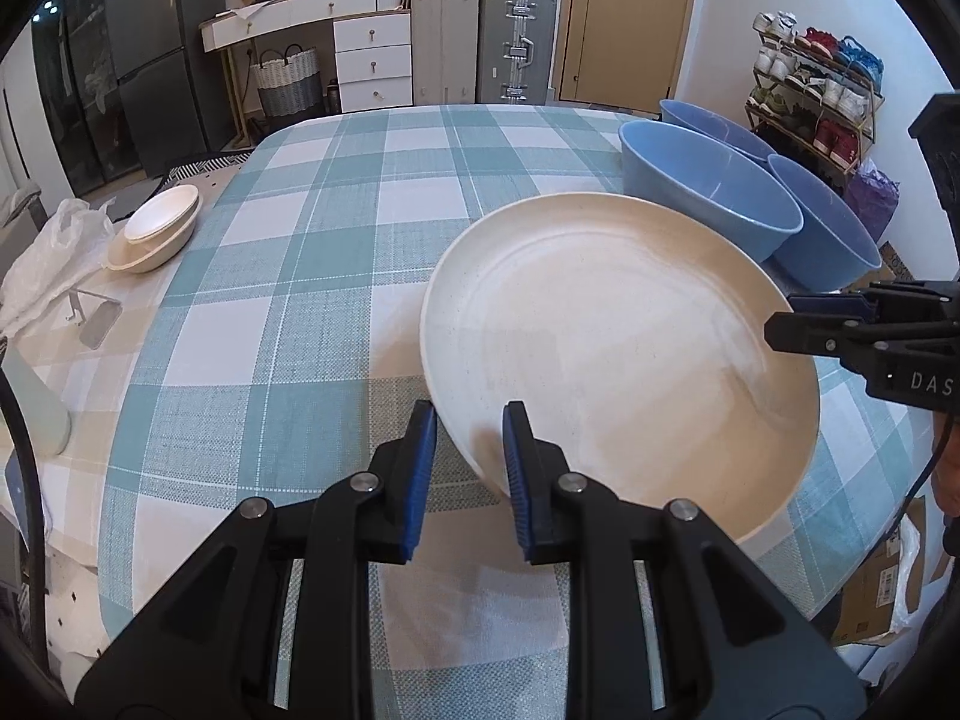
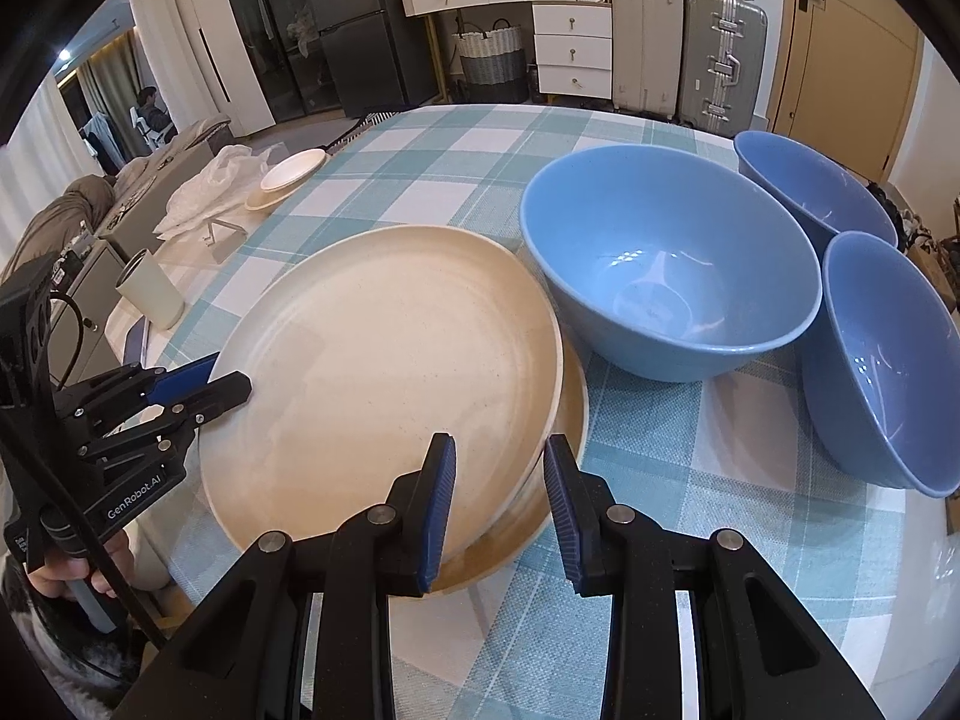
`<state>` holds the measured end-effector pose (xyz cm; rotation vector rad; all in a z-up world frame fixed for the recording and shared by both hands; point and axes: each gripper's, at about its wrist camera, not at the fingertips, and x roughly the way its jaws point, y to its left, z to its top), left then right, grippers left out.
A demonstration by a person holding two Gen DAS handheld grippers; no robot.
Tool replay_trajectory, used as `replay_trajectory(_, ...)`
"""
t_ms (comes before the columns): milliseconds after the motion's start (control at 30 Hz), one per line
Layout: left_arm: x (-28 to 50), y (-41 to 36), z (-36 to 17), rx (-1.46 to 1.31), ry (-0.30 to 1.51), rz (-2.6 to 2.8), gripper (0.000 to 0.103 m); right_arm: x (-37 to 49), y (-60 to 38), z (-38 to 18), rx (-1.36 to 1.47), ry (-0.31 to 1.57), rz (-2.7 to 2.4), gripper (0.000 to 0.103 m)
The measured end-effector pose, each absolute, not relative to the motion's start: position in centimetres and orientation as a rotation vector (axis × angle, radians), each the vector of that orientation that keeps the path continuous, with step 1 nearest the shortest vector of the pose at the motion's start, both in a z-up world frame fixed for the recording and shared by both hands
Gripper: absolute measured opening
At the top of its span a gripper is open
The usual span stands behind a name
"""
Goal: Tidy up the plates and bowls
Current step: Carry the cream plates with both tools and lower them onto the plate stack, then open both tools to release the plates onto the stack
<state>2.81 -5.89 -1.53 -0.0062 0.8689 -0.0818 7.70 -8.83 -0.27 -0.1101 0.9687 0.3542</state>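
Note:
A large cream plate (image 1: 618,354) (image 2: 384,378) lies tilted on a second cream plate (image 2: 534,534) on the checked tablecloth. My left gripper (image 1: 465,468) is open, its fingers straddling the upper plate's near rim; it also shows in the right wrist view (image 2: 204,381). My right gripper (image 2: 501,510) is open, its fingers either side of that plate's rim; it also shows in the left wrist view (image 1: 786,318). Three blue bowls (image 2: 666,288) (image 2: 810,186) (image 2: 894,360) stand to the right.
A small stack of cream dishes (image 1: 156,228) sits at the table's far left edge beside a white plastic bag (image 1: 54,258). A pale cup (image 2: 150,288) stands at the left edge. Suitcases, drawers and a shoe rack (image 1: 816,90) stand beyond the table.

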Motion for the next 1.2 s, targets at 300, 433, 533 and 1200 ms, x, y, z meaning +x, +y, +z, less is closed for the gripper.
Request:
replay_trajectory(300,3.3,-7.2,-2.6,0.036,0.883,-0.076,0.019,7.7,-9.0,-1.0,-0.126,0.980,0.333,0.032)
replay_trajectory(433,3.5,-7.5,-2.8,0.050,0.883,-0.072,0.019,7.7,-8.9,-1.4,-0.139,0.984,0.324,0.032)
replay_trajectory(533,3.6,-7.6,-3.0,0.057,0.890,-0.072,0.020,7.8,-8.9,-1.8,-0.147,0.987,0.317,0.032)
replay_trajectory(1200,3.1,-6.8,-1.2,-0.009,0.864,-0.134,0.064,7.5,-8.8,-1.6,-0.125,0.975,0.357,0.060)
